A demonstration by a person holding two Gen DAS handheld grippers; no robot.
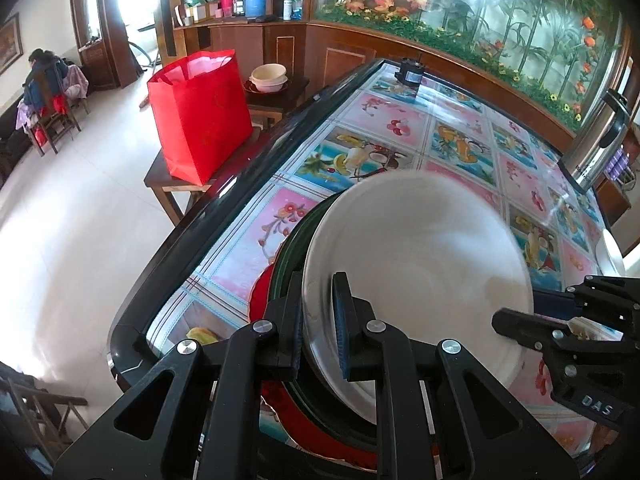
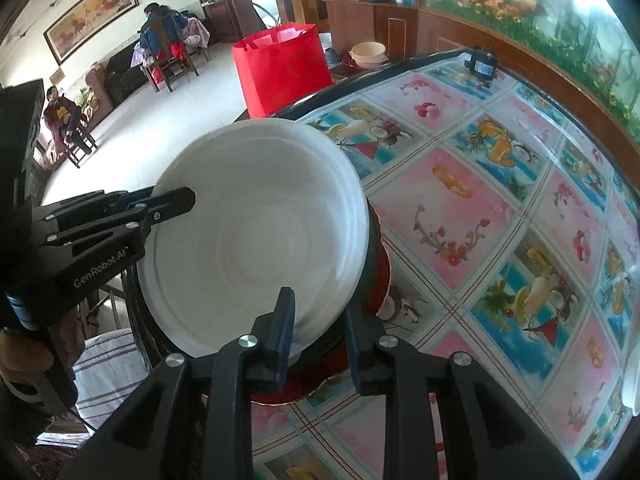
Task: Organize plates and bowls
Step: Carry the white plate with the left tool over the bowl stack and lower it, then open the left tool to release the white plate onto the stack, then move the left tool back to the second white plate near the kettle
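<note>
A white bowl (image 1: 420, 248) (image 2: 256, 232) sits tilted on a stack made of a dark green plate (image 1: 290, 248) and a red plate (image 1: 262, 292), near the table's edge. My left gripper (image 1: 320, 320) is shut on the bowl's near rim, one finger inside and one outside. In the right wrist view the left gripper (image 2: 160, 200) comes in from the left onto that rim. My right gripper (image 2: 320, 336) straddles the opposite rim with a visible gap at its pads, so it is open. The right gripper (image 1: 536, 308) also shows at the bowl's right side.
The table (image 2: 460, 200) has a glossy fruit-print cover. A red bag (image 1: 200, 116) stands on a low stool beside it, with cream bowls (image 1: 268, 78) on a side table behind. A steel flask (image 1: 600, 136) and a white dish (image 1: 610, 252) are at the right. People sit far back.
</note>
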